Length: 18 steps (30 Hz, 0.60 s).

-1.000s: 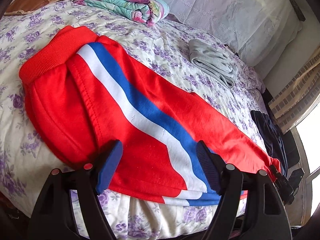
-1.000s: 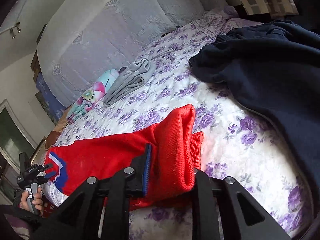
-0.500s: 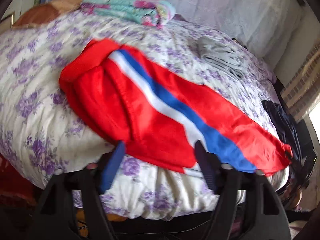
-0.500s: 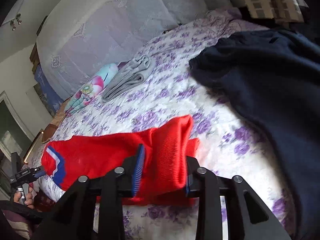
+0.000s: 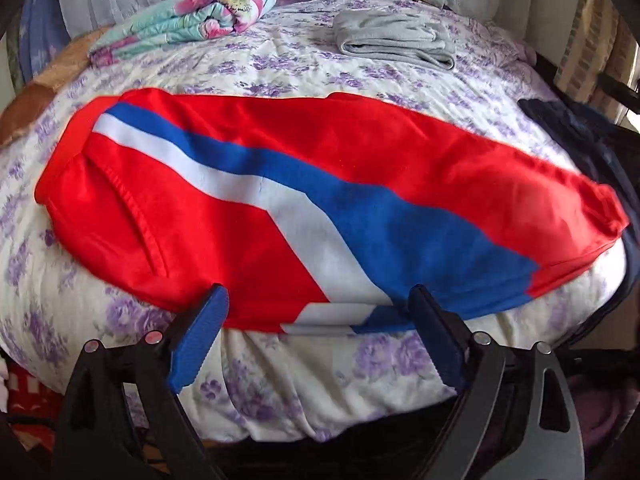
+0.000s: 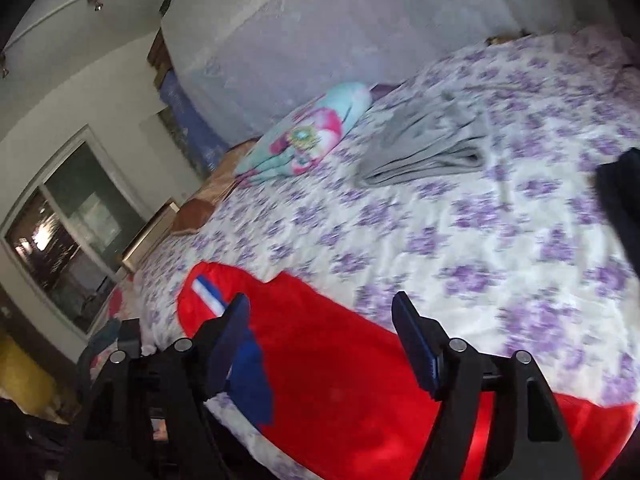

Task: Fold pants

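The red pants (image 5: pixel 248 200) with a white and blue side stripe lie flat, folded lengthwise, across the floral bed, waistband at the left, cuffs at the right. My left gripper (image 5: pixel 316 320) is open and empty, at the near bed edge just in front of the pants' lower hem. In the right wrist view the same pants (image 6: pixel 340 360) stretch away to the left. My right gripper (image 6: pixel 320 336) is open and empty, hovering over the leg end of the pants.
The bed (image 5: pixel 304 368) has a purple floral sheet. Folded grey pants (image 5: pixel 392 40) and a floral blanket (image 5: pixel 188 16) lie at the back. Dark navy clothes (image 5: pixel 580 120) lie at the right edge. The headboard cover (image 6: pixel 360 20) stands behind.
My right gripper has let go of the red cuffs and opened, rising above the leg. My left gripper has pulled back to the bed edge. The pants now lie flat.
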Each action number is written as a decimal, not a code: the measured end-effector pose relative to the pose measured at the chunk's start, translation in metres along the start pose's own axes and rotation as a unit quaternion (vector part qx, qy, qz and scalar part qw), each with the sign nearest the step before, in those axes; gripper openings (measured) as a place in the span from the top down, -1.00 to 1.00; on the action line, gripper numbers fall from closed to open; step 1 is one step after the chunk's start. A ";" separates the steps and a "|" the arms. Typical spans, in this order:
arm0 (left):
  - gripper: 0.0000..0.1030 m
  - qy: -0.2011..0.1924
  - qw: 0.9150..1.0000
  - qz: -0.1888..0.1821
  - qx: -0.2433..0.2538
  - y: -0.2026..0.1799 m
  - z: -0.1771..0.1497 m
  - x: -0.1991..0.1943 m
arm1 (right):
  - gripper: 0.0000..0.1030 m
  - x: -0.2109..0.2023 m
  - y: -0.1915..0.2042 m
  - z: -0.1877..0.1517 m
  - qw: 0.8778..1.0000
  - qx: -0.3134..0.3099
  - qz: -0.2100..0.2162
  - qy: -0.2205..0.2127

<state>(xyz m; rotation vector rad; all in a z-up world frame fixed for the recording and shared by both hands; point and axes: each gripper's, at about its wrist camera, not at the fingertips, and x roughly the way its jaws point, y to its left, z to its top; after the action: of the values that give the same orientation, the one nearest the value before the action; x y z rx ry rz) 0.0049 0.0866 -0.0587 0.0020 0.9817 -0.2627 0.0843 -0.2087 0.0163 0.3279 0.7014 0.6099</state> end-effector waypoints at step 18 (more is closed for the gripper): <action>-0.79 -0.030 0.999 -0.015 -0.034 0.037 0.031 0.016 | -0.47 0.262 0.027 0.045 0.927 0.036 0.126 0.352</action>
<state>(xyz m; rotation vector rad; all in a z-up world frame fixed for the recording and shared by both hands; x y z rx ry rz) 0.0474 0.1152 -0.0589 -0.0818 0.9306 -0.2560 0.2622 -0.0285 -0.0698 0.2657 1.3894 0.9647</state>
